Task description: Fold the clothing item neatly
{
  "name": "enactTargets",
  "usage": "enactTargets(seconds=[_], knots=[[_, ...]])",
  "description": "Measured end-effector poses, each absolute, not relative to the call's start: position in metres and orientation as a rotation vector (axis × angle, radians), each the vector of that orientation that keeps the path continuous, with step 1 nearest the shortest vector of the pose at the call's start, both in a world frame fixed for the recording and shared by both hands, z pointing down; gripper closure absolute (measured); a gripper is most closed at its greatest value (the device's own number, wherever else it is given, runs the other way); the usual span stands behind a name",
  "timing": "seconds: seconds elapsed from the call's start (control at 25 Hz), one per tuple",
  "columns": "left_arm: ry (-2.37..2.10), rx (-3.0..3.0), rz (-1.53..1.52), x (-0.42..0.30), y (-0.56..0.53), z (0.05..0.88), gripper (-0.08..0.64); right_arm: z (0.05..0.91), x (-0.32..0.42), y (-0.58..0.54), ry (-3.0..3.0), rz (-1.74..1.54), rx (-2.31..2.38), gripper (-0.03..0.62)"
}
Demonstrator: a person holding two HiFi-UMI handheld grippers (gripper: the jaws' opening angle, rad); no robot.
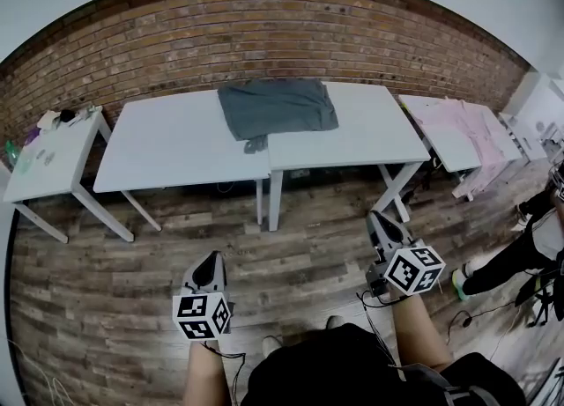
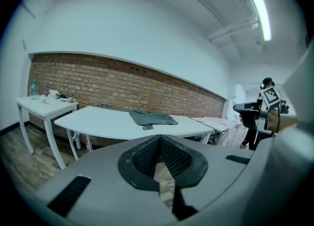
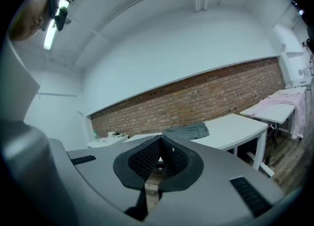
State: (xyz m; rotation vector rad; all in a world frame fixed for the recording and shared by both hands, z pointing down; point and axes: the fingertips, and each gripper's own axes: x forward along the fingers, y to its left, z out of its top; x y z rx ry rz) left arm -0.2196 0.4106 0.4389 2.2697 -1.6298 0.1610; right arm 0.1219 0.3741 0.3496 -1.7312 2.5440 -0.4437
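Both my left gripper [image 1: 209, 261] and right gripper [image 1: 380, 221] are pressed shut on nothing, well back from the white table [image 1: 176, 144]. The grey shirt [image 1: 278, 107] lies there rumpled, a bit poking out, so I'd guess the folding's still ahead.

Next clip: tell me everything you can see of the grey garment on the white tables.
The grey garment is dark grey, soft-looking cloth, possibly a T-shirt, though its kind is not certain from here. It lies flat, loosely spread and lightly rumpled, at the far side near the brick wall, straddling the seam where the two white tables meet. A small bunched piece sticks out from its near edge. Only the tabletops touch it.
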Motion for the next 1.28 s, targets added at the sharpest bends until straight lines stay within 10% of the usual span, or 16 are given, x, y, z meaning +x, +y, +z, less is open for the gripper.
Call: enactTargets(seconds=[1.28], knots=[[-1.761, 2.243, 0.279, -0.073, 0.443, 0.399, 0.561, 0.371, 0.224, 0.413, 2.665, -0.403, -1.569, 0.594]])
